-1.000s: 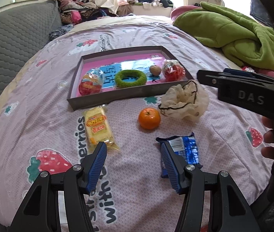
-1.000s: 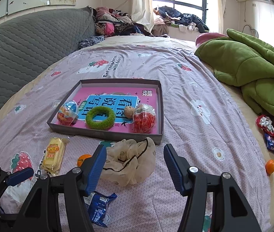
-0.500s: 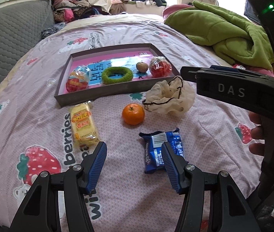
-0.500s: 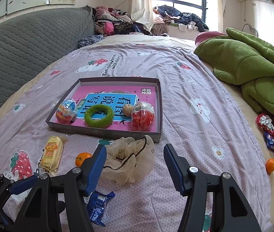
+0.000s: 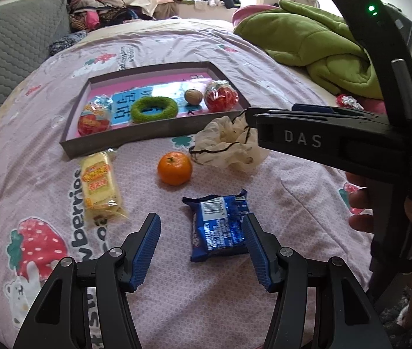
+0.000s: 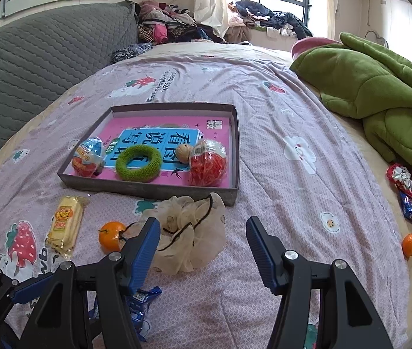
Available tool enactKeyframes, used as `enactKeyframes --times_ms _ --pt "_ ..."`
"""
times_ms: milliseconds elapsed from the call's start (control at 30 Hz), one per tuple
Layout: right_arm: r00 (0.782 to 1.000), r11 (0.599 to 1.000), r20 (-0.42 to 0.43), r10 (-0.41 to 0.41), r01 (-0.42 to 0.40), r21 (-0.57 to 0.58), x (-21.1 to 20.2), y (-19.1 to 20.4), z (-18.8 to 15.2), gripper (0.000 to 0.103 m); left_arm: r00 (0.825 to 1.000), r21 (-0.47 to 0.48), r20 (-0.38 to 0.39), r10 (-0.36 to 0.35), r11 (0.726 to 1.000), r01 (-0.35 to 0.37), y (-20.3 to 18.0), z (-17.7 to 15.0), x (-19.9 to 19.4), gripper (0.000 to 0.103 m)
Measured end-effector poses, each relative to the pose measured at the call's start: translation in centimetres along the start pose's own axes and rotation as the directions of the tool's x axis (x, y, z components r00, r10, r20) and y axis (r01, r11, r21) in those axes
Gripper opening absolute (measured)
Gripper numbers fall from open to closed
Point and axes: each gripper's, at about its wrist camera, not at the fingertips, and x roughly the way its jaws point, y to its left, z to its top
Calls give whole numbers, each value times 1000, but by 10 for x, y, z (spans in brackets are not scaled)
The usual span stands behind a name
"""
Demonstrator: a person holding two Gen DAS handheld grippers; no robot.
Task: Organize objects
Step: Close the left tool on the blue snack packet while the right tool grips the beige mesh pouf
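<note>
tray, green ring, walnut inside

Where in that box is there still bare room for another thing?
The back half of the box is bare, behind the green ring and walnut. The front row is crowded: wrapped egg, ring, red-filled ball. Small gaps lie between egg and ring.

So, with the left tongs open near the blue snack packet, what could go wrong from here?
1. The blue snack packet lies beside the right finger of the left tongs, not centred, so closing may only push it.
2. The bed cover is soft; pressing down could pinch fabric.
3. The orange could roll if the cover is disturbed.
</note>
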Motion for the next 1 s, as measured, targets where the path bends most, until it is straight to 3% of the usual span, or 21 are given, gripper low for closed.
enactKeyframes --times_ms 233,1000 --pt "1000 1000 -19 2 -2 9 10 -3 -1 61 999 -6 -15 -29 1000 29 -4 0 8 60" --pt "998 1000 -65 -10 10 1 38 -2 -5 61 999 0 -36 -31 1000 31 -11 4 34 60"
